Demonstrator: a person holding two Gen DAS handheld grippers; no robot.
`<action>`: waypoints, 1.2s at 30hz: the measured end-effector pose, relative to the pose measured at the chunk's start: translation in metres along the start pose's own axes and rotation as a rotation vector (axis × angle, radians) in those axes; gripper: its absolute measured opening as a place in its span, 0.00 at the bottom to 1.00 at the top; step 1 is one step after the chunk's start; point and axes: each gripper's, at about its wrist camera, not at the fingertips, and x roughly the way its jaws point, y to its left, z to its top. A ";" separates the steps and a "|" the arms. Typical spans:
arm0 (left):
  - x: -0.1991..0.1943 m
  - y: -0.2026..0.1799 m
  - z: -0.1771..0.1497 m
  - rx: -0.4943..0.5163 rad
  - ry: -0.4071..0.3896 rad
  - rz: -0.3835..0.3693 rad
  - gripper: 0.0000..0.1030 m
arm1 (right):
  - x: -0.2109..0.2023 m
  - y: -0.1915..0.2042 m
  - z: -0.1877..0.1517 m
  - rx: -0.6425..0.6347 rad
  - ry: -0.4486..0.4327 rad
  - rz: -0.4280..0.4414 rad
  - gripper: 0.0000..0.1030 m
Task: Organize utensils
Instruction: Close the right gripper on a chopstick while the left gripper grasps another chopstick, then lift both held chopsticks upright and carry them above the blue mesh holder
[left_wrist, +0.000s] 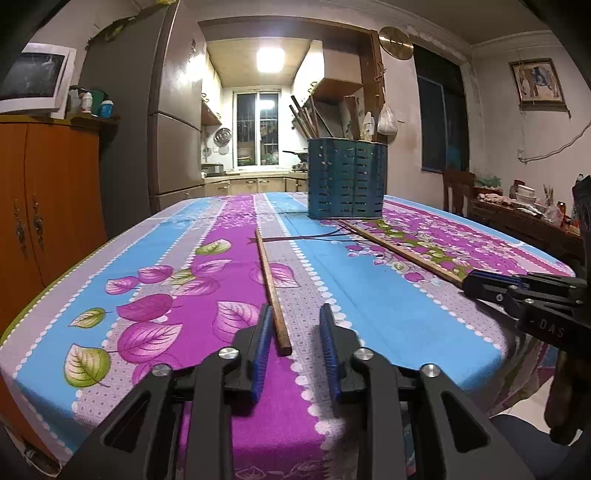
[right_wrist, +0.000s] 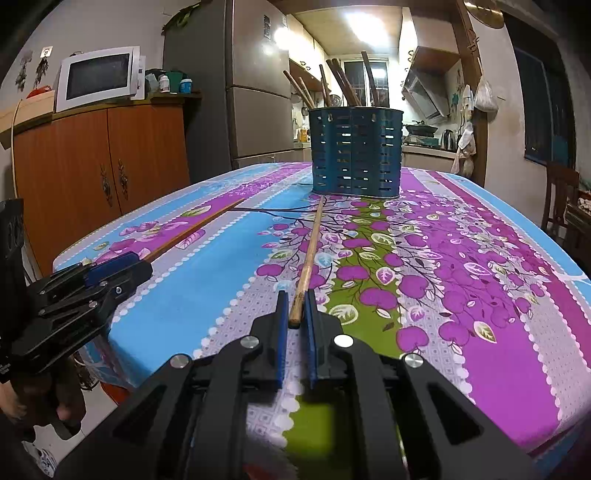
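We had 2 chopsticks flat on the counter (left_wrist: 369, 295), tips toward the blue holder (left_wrist: 346, 178) at 12 o'clock. Our right gripper (right_wrist: 297, 306) pinched the pale chopstick (right_wrist: 309, 258) for lifting; our left gripper (left_wrist: 295, 325) stood narrow, not clamping the dark chopstick (left_wrist: 271, 284).

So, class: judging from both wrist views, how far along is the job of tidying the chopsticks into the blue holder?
Done: several chopsticks already stand in the blue holder.
In hand: the right gripper is shut on the pale chopstick; the left gripper straddles the dark chopstick, not visibly clamped.
Left: both chopsticks lie on the tablecloth, neither lifted nor dropped in.
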 end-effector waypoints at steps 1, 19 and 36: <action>-0.001 0.001 -0.001 -0.002 -0.002 -0.001 0.21 | -0.001 0.000 -0.001 -0.002 -0.001 -0.001 0.07; -0.042 -0.002 0.035 0.002 -0.091 -0.004 0.07 | -0.034 0.000 0.020 -0.022 -0.086 0.011 0.05; -0.056 -0.012 0.165 0.037 -0.251 -0.099 0.07 | -0.092 -0.016 0.129 -0.138 -0.267 0.026 0.05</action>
